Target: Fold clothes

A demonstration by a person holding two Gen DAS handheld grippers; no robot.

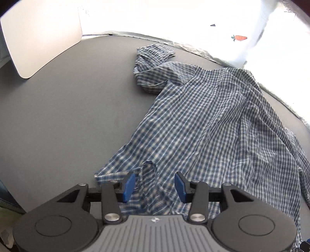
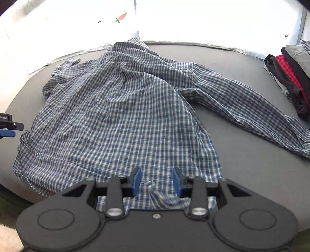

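Note:
A blue-and-white checked shirt (image 1: 193,120) (image 2: 120,108) lies spread and wrinkled on a dark grey tabletop (image 1: 67,116) (image 2: 242,155). One sleeve (image 2: 251,108) stretches out to the right; the other sleeve (image 1: 153,64) is bunched up at the far side. My left gripper (image 1: 155,186) hovers over the near hem, open, with a small raised pinch of cloth (image 1: 147,170) standing between the blue pads, untouched. My right gripper (image 2: 157,182) is open over the hem too, and a blurred ridge of cloth (image 2: 155,193) lies loose between its pads. The left gripper's tip (image 2: 9,126) shows at the left edge.
A stack of folded clothes (image 2: 290,77), red, black and grey, sits at the table's far right. A pale flat panel (image 1: 42,38) stands at the far left corner. White fabric with a carrot print (image 1: 240,37) (image 2: 122,17) lies behind the table edge.

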